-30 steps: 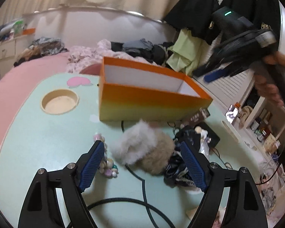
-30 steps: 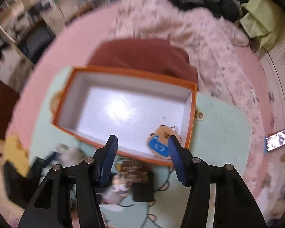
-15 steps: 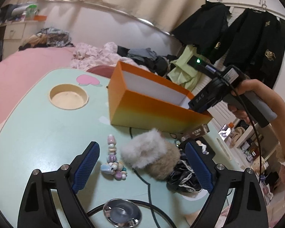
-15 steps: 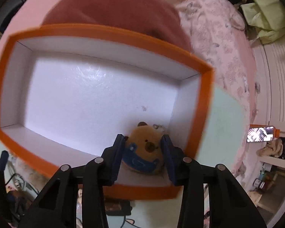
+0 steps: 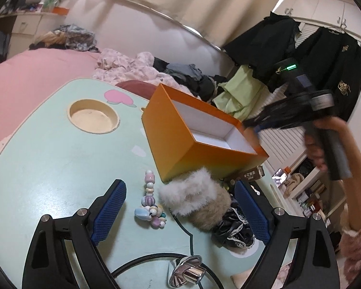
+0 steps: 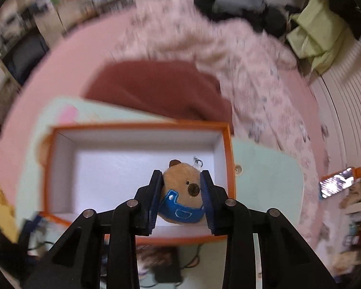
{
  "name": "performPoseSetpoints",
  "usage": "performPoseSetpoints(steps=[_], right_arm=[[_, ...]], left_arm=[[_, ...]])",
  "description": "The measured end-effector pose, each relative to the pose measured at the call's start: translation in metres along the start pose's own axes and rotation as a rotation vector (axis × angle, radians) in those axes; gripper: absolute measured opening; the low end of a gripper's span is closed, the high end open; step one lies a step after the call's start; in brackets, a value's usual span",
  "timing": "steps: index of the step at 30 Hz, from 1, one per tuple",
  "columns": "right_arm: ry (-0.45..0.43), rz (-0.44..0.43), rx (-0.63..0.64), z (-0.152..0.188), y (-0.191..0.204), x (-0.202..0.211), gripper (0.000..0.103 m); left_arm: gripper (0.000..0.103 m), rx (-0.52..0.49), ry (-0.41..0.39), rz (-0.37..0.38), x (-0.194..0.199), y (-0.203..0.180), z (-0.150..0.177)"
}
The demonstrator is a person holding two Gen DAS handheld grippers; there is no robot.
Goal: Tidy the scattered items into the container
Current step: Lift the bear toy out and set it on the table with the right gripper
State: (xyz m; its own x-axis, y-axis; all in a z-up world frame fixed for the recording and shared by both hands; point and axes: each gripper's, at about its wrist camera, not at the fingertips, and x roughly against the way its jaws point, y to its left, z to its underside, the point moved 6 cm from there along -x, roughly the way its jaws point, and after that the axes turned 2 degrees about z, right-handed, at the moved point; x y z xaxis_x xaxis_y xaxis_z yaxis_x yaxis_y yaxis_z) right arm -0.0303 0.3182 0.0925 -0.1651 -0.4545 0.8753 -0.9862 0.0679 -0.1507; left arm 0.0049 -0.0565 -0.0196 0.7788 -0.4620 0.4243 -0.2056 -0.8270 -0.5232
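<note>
— What does my right gripper (image 6: 181, 197) have?

— I see its jaws have just been closing, and both blue pads now press the sides of a small plush bear keychain (image 6: 183, 193) in blue overalls. I hold it over the near right corner of the orange box (image 6: 229, 159), whose white floor is otherwise bare in this view. The metal clasp on the bear's head sticks up behind the pads.

— And my left gripper (image 5: 180, 210)?

— Its jaws have been opening and now stand wide with nothing between the pads. I have it pointing down at the mint-green table (image 5: 48, 159), short of the box.

— What lies ahead of it?

— A beaded charm strap (image 5: 150, 204) lies just in front of my left pad. Beside it, to the right, is a white and tan fur pouch (image 5: 197, 201), touching the box's near corner. Black lace-trimmed fabric (image 5: 233, 231) is bunched against the pouch near my right pad, and a small brown carton (image 5: 251, 174) lies by the box's long side. A black cable (image 5: 156, 256) curves along the table's near edge.

— Is my other hand in that view?

— Yes, a hand (image 5: 317, 144) holds the right gripper's handle above the far end of the box.
</note>
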Motion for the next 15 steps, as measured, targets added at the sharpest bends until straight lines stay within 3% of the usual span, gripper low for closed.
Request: performPoseSetpoints(steps=[3, 7, 11, 15], right_arm=[[-0.118, -0.139, -0.006, 0.014, 0.021, 0.039, 0.033], [-0.156, -0.331, 0.022, 0.055, 0.051, 0.059, 0.034], [-0.157, -0.411, 0.007, 0.086, 0.064, 0.035, 0.035], [-0.153, -0.373, -0.035, 0.096, 0.070, 0.005, 0.036]], left_arm=[[0.091, -0.010, 0.000, -0.002, -0.001, -0.002, 0.000], [0.091, -0.014, 0.007, -0.010, -0.001, -0.001, 0.000], [0.091, -0.011, 0.014, -0.015, -0.003, 0.001, 0.000], [0.091, -0.018, 0.020, -0.021, -0.003, 0.000, 0.000]])
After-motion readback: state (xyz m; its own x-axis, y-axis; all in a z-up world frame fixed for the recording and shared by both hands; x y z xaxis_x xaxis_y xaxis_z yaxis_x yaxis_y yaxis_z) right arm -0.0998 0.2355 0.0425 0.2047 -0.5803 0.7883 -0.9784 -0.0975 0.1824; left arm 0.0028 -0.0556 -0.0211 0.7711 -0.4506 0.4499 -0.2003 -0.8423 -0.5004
